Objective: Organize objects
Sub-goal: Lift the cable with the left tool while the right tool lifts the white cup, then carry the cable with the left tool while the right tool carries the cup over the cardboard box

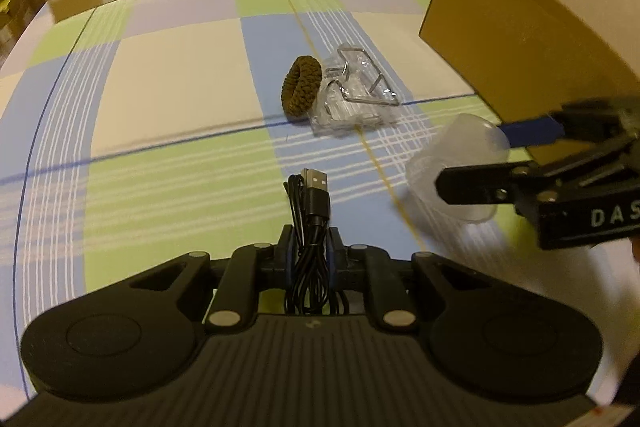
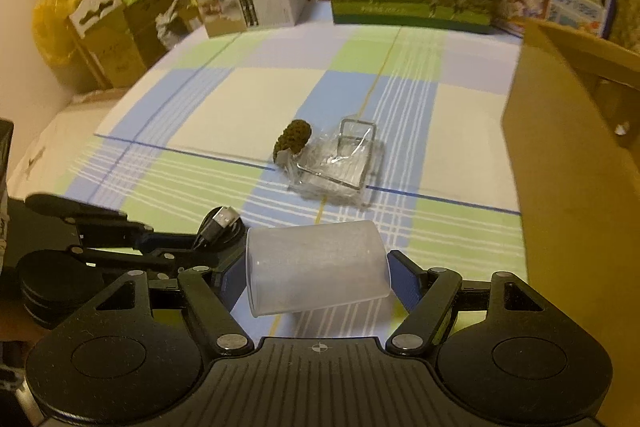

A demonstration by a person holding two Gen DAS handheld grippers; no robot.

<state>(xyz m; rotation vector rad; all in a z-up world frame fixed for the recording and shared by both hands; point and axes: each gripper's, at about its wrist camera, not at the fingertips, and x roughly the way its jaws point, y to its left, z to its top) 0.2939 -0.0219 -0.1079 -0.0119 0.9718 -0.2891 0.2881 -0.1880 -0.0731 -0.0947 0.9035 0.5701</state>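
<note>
Checked cloth covers the surface (image 2: 248,107), where one brown hair tie (image 1: 301,85) touches one clear packet (image 1: 354,95) left of one cardboard box (image 1: 516,55), while the left hand-held gripper (image 1: 311,247) clenches one coiled USB cable (image 1: 310,223) and the right hand-held gripper (image 2: 316,277) grasps one translucent cup (image 2: 316,267).

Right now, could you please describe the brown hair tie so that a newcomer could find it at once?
Start at the open cardboard box on the right of the checked tablecloth. Left of it lies a clear plastic packet with wire pieces. The brown hair tie leans against the packet's left edge: the only dark, knitted ring there.
</note>
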